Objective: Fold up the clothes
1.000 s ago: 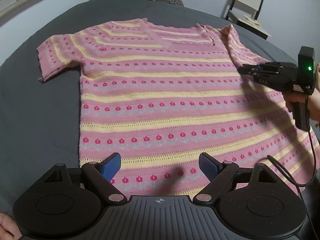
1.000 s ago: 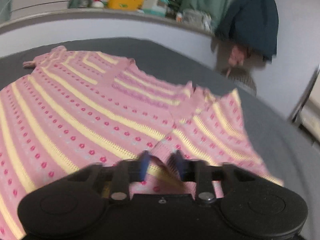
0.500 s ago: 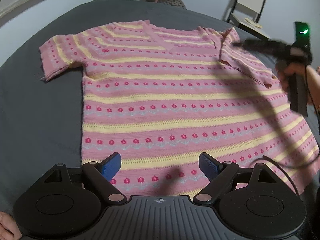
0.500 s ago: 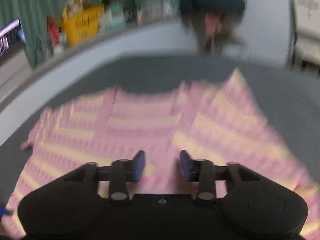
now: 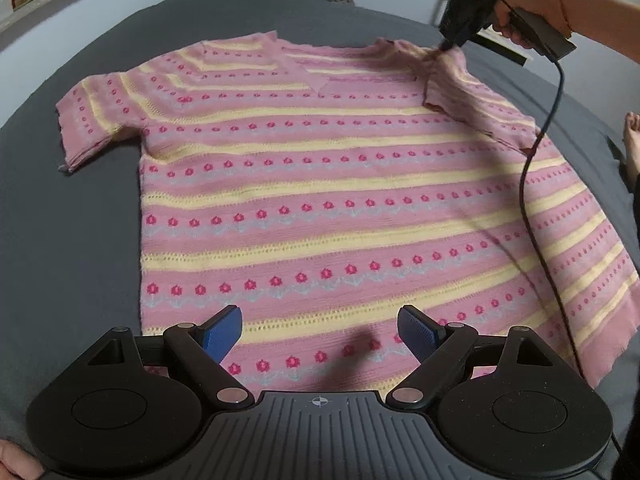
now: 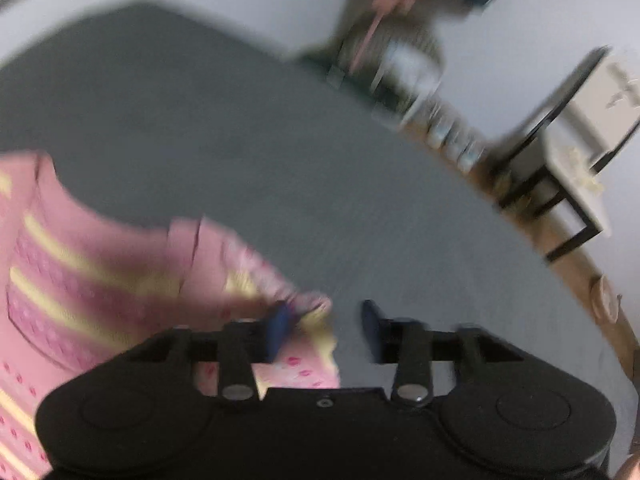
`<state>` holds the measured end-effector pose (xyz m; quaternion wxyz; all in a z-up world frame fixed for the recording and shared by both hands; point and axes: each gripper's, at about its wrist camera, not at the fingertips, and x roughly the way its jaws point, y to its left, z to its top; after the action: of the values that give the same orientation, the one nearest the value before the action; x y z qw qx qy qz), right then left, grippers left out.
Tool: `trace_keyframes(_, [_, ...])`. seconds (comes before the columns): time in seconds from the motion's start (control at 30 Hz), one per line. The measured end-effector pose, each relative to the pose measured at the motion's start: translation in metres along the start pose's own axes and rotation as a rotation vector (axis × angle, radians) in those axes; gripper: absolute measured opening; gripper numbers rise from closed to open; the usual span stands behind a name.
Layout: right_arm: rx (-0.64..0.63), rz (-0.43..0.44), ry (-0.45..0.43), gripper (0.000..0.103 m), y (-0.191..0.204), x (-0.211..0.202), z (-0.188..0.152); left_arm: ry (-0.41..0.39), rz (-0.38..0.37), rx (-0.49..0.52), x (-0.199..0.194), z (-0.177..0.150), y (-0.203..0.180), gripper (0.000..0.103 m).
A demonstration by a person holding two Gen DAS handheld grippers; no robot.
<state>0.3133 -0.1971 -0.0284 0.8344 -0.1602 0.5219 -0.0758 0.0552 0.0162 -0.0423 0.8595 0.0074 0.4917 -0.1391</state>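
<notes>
A pink knit short-sleeved top with yellow stripes and red flower rows lies flat on a dark grey surface. Its right sleeve is folded inward over the body. My left gripper is open above the bottom hem, holding nothing. My right gripper is at the far right shoulder of the top. In the blurred right wrist view the right gripper is open, its left pad against the shoulder edge of the top.
The right gripper's black cable trails across the top's right side. A chair and clutter stand beyond the surface's far edge. A bare foot shows at the right edge.
My right gripper has swung from the right sleeve up to the far right shoulder and its jaws have spread wider. The sleeve now lies folded inward. My left gripper stays put.
</notes>
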Motion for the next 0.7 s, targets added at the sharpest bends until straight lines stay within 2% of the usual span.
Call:
trace_keyframes(0.03, [-0.014, -0.012, 0.035, 0.014, 0.004, 0.010, 0.003, 0.004, 0.006, -0.006, 0.000, 0.000, 0.001, 0.086])
trace_keyframes(0.07, [-0.002, -0.043, 0.029, 0.015, 0.005, 0.017, 0.005, 0.007, 0.010, -0.013, 0.001, 0.000, 0.002, 0.086])
trace_keyframes(0.17, [0.116, -0.026, -0.010, 0.015, -0.002, 0.037, 0.001, 0.015, 0.021, -0.028, 0.004, 0.001, 0.005, 0.086])
trace_keyframes(0.2, [0.173, -0.004, -0.042, 0.016, -0.009, 0.041, -0.002, 0.018, 0.024, -0.031, 0.005, 0.002, 0.005, 0.086])
trace_keyframes(0.3, [0.334, 0.070, -0.139, 0.032, -0.035, 0.046, -0.012, 0.037, 0.031, -0.030, 0.012, 0.002, 0.005, 0.086])
trace_keyframes(0.37, [0.453, 0.160, -0.190, 0.045, -0.060, 0.039, -0.021, 0.051, 0.034, -0.026, 0.016, 0.003, 0.003, 0.086])
trace_keyframes(0.43, [0.561, 0.250, -0.242, 0.048, -0.086, 0.028, -0.031, 0.052, 0.034, -0.007, 0.017, 0.003, 0.000, 0.086])
trace_keyframes(0.53, [0.580, 0.295, -0.288, 0.049, -0.106, 0.011, -0.042, 0.051, 0.030, -0.002, 0.016, 0.003, -0.002, 0.086])
trace_keyframes(0.6, [0.527, 0.293, -0.250, 0.046, -0.107, 0.003, -0.051, 0.046, 0.029, 0.001, 0.014, 0.004, -0.003, 0.086])
trace_keyframes(0.67, [0.478, 0.326, -0.196, 0.030, -0.102, 0.002, -0.064, 0.041, 0.031, 0.006, 0.012, 0.004, -0.004, 0.086])
trace_keyframes(0.7, [0.465, 0.346, -0.176, 0.026, -0.098, 0.002, -0.069, 0.039, 0.030, 0.008, 0.011, 0.004, -0.004, 0.086])
